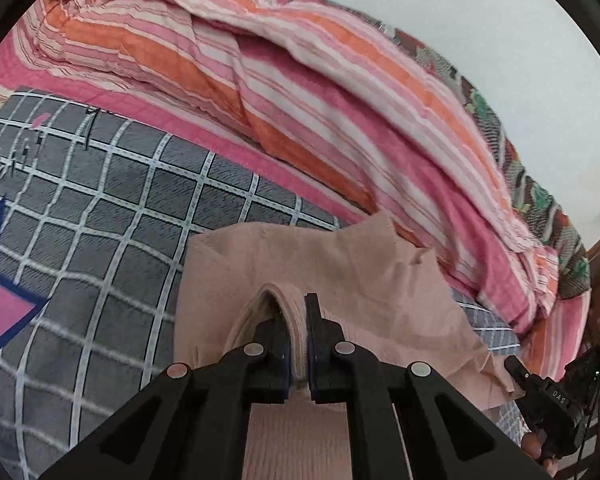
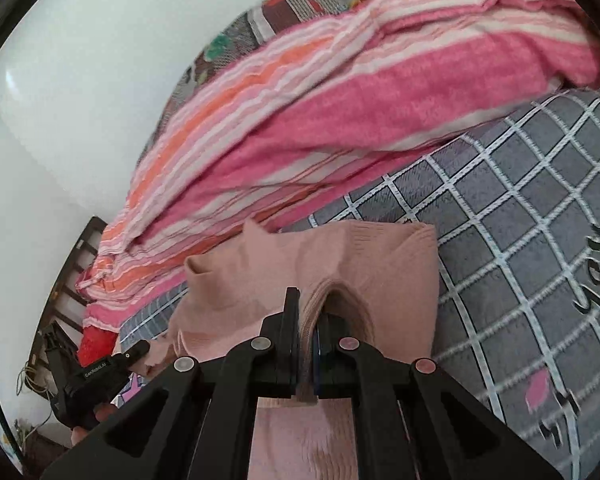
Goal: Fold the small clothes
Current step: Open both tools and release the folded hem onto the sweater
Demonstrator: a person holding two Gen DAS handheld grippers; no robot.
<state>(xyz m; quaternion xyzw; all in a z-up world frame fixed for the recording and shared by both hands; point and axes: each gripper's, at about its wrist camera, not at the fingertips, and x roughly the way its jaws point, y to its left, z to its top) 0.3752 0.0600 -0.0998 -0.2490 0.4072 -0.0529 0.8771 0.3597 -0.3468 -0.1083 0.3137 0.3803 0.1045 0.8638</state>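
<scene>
A small beige-pink knitted garment lies on the grey checked bedsheet. My left gripper is shut on a ribbed edge of it, the fabric pinched between the jaws and bulging up in a loop. My right gripper is shut on another edge of the same garment, with a fold arching up beside the fingers. The right gripper also shows in the left wrist view at the lower right, and the left gripper in the right wrist view at the lower left.
A bunched pink, orange and white striped blanket lies along the far side of the bed, with a patterned brown cover behind it. A white wall stands beyond. A dark wooden bed frame shows at the side.
</scene>
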